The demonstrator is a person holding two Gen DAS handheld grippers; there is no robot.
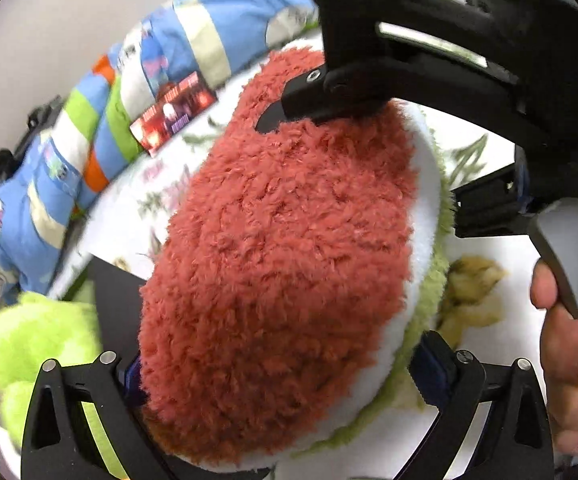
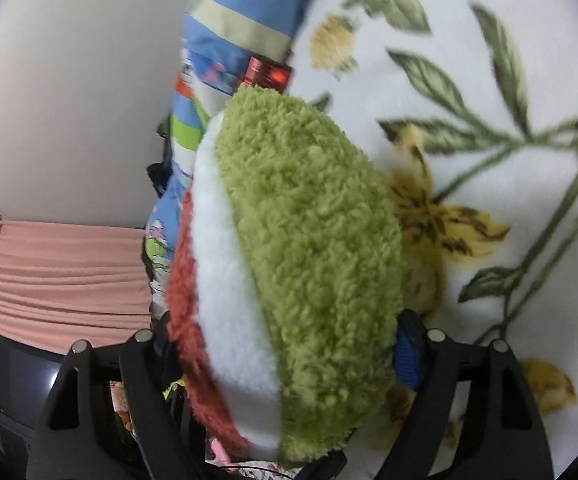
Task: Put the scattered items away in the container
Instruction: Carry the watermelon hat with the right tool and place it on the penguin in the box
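Note:
A plush watermelon slice, red face, white band and green rind, fills both views. My left gripper is shut on its near end, fingers on either side. My right gripper is shut on the same toy; in the left wrist view its black fingers press on the toy's far end from above. The toy hangs above a floral bedsheet. A lime green plush lies at lower left beside a black container edge.
A striped blue, green and orange blanket is bunched along the wall. A red printed card lies on the sheet beside it. A pink pleated curtain and a dark screen are at left. A hand holds the right gripper's handle.

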